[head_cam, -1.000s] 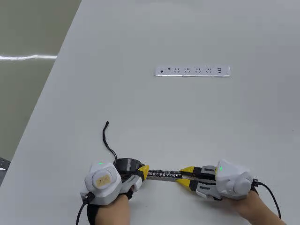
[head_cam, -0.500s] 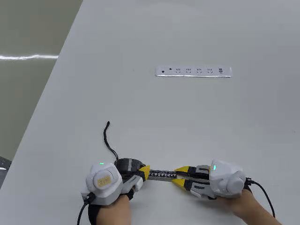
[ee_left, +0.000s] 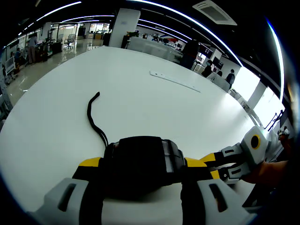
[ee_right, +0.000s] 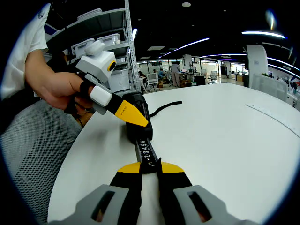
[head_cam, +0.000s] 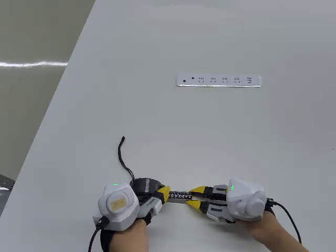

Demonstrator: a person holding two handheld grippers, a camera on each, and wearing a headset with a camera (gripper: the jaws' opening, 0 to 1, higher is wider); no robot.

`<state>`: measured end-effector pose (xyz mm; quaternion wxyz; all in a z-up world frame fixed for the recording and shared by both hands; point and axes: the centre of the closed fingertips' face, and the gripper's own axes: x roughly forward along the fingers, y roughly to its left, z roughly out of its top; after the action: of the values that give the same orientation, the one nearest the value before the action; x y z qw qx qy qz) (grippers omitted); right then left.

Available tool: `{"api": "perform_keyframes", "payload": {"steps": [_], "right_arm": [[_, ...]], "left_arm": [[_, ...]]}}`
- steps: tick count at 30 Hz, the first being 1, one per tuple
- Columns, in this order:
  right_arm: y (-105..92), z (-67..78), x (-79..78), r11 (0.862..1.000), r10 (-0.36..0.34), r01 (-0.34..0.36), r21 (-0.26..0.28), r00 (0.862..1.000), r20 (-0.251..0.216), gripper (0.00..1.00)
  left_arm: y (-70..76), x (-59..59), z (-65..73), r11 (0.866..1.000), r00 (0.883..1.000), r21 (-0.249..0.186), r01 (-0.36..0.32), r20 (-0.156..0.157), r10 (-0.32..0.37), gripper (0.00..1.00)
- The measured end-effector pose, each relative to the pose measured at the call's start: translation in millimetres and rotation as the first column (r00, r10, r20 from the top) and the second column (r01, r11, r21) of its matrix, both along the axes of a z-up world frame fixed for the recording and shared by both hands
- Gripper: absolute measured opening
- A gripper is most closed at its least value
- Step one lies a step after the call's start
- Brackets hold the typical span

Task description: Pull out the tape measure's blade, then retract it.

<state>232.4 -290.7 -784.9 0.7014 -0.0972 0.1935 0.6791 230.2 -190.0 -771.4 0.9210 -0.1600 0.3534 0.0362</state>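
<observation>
The black tape measure case (head_cam: 145, 186) lies near the table's front edge, and my left gripper (head_cam: 159, 194) is shut on it; the case (ee_left: 140, 161) sits between the yellow jaws. A short length of numbered blade (head_cam: 178, 196) runs right from the case to my right gripper (head_cam: 193, 197), which is shut on the blade tip (ee_right: 149, 161). In the right gripper view the blade (ee_right: 145, 148) leads back to the case (ee_right: 139, 115) and the left gripper (ee_right: 123, 108). A black wrist cord (head_cam: 123, 156) trails from the case.
A white power strip (head_cam: 218, 81) lies flat farther back on the white table (head_cam: 210, 131). The table's left edge (head_cam: 50, 113) drops to a grey floor. The right gripper (ee_left: 236, 157) comes into the left gripper view from the right.
My right gripper has moved left toward the case, and the exposed blade is shorter. The left gripper and case stay put.
</observation>
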Motion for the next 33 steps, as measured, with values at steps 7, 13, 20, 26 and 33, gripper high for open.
{"api": "perform_keyframes", "payload": {"steps": [7, 13, 20, 26, 33], "right_arm": [[8.5, -1.9, -0.5, 1.000, 0.006, -0.006, 0.003, 1.000, 0.006, 0.12], [11.9, 0.0, -1.9, 1.000, 0.008, -0.008, 0.004, 1.000, 0.006, 0.12], [19.3, -0.8, -2.7, 1.000, 0.013, -0.013, 0.003, 1.000, 0.005, 0.12], [22.4, -0.7, -2.5, 1.000, 0.017, -0.017, 0.003, 1.000, 0.006, 0.12], [25.3, 0.4, -2.3, 1.000, 0.017, -0.017, 0.002, 1.000, 0.009, 0.12]], "left_arm": [[0.1, 0.0, -0.2, 1.000, 1.000, -0.004, 0.000, -0.001, 0.000, 0.64], [0.1, 0.1, 0.0, 1.000, 1.000, -0.008, -0.003, 0.000, 0.003, 0.64], [0.0, 0.3, 0.8, 1.000, 1.000, -0.015, -0.007, 0.003, 0.007, 0.64], [0.3, 0.6, 1.4, 1.000, 1.000, -0.025, -0.011, 0.005, 0.011, 0.64], [1.2, 1.1, 1.6, 0.999, 1.000, -0.034, -0.011, 0.005, 0.012, 0.64]]}}
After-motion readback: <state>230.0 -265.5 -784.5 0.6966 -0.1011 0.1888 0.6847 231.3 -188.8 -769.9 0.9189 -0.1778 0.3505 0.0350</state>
